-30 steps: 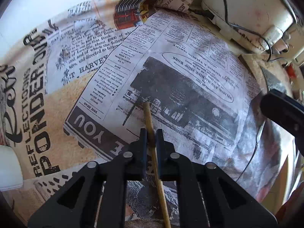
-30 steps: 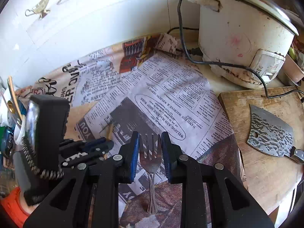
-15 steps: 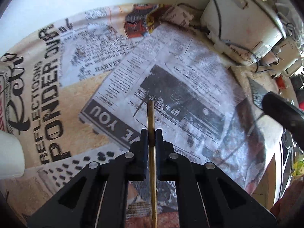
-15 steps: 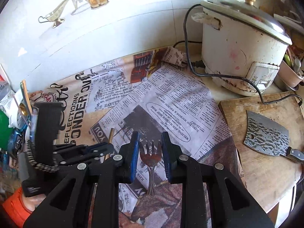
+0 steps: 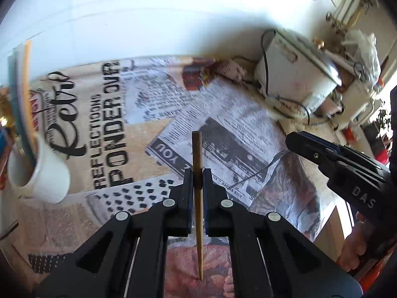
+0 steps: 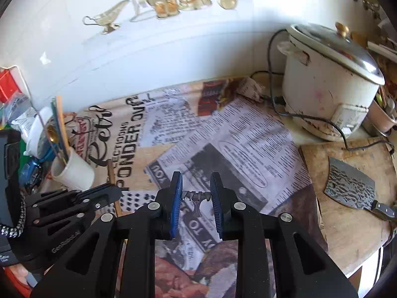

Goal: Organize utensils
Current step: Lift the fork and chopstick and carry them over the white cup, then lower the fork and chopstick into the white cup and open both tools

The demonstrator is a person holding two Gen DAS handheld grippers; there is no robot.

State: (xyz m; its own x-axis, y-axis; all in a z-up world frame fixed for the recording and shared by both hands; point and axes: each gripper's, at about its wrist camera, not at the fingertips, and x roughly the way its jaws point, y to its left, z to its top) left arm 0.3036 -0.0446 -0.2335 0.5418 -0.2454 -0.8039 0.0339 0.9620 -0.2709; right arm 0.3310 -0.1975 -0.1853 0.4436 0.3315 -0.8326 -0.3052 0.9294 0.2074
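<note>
The left gripper [image 5: 197, 182] has its jaws pinched tight on a single wooden chopstick [image 5: 197, 198], which sticks out past the fingertips and hangs clear above the newspaper [image 5: 248, 129] spread over the counter. From the other side the same chopstick [image 6: 113, 183] shows slanting through the left gripper [image 6: 116, 193], close by a white cup [image 6: 73, 173] that stands at the left edge of the paper with a few long things propped in it; what they are is hard to make out from here.

The right gripper [image 6: 196, 196] holds a metal fork [image 6: 196, 198] between its blue pads [image 6: 176, 198], jaws only a little apart, gripping the fork across its head, tines pointing away. It too is off the paper.

Further right, a white rice cooker [image 6: 327, 82] sits against the wall with its black cord [image 6: 312, 120] trailing forward. Beside it, a cleaver [image 6: 349, 186] lies flat on a wooden cutting board [image 6: 347, 223].
</note>
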